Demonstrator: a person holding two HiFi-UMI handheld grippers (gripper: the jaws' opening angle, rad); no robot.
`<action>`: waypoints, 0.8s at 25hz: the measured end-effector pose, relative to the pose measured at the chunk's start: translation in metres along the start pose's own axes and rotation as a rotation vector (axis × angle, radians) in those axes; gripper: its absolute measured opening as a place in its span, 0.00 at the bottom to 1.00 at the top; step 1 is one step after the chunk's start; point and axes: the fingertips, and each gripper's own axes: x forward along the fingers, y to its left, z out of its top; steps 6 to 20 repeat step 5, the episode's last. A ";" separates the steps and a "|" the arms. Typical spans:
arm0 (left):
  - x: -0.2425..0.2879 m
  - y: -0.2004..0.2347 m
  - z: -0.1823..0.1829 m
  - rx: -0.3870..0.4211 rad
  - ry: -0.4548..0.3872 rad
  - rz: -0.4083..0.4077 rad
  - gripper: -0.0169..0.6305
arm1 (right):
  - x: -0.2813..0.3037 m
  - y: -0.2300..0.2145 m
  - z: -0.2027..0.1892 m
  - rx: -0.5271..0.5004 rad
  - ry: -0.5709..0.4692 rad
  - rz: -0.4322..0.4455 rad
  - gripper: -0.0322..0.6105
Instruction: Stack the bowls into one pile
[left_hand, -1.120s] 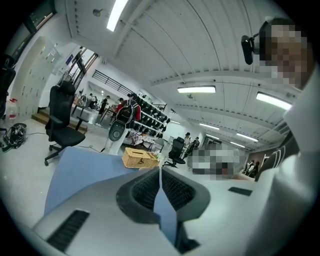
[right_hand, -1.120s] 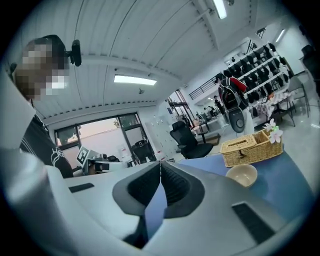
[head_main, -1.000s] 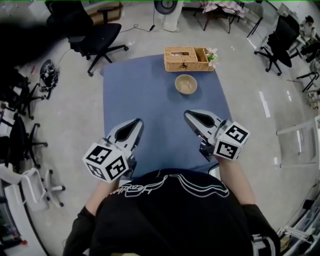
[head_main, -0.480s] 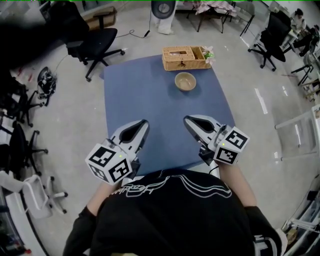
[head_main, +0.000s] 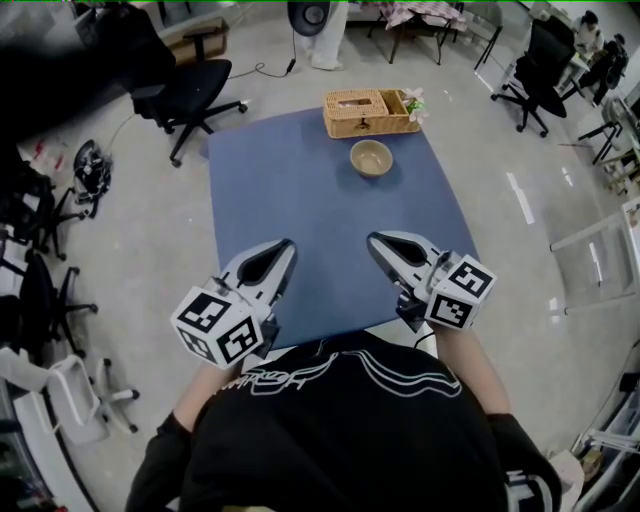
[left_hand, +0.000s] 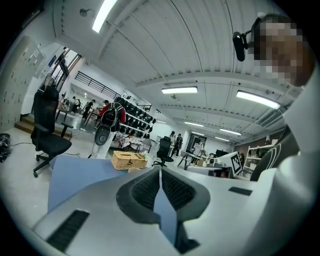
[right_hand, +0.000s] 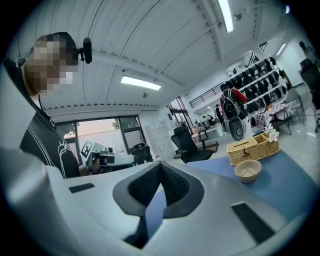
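- Both grippers have shifted only slightly since the earlier frame: the left gripper (head_main: 283, 246) has edged a little inward, and the right gripper (head_main: 376, 240) has drawn a touch back toward the person's body.
- Each is held out roughly level over the near edge of the blue desk (head_main: 300, 190). Their tips point away from the person and angle slightly toward each other, and the marker cubes sit close to the torso.
- Left jaws are pressed together, with nothing between them.
- Right jaws are likewise pressed together and empty.
- One tan bowl (head_main: 371, 158) stands upright on the far part of the desk, just in front of the wicker basket (head_main: 368, 113) and well apart from both grippers.
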 end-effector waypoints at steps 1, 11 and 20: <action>0.001 0.000 -0.001 0.000 0.002 0.001 0.08 | 0.000 -0.002 -0.001 0.005 -0.001 -0.002 0.09; 0.007 0.005 -0.003 -0.003 0.008 0.007 0.08 | -0.001 -0.009 -0.003 0.021 -0.008 -0.005 0.09; 0.007 0.005 -0.003 -0.003 0.008 0.007 0.08 | -0.001 -0.009 -0.003 0.021 -0.008 -0.005 0.09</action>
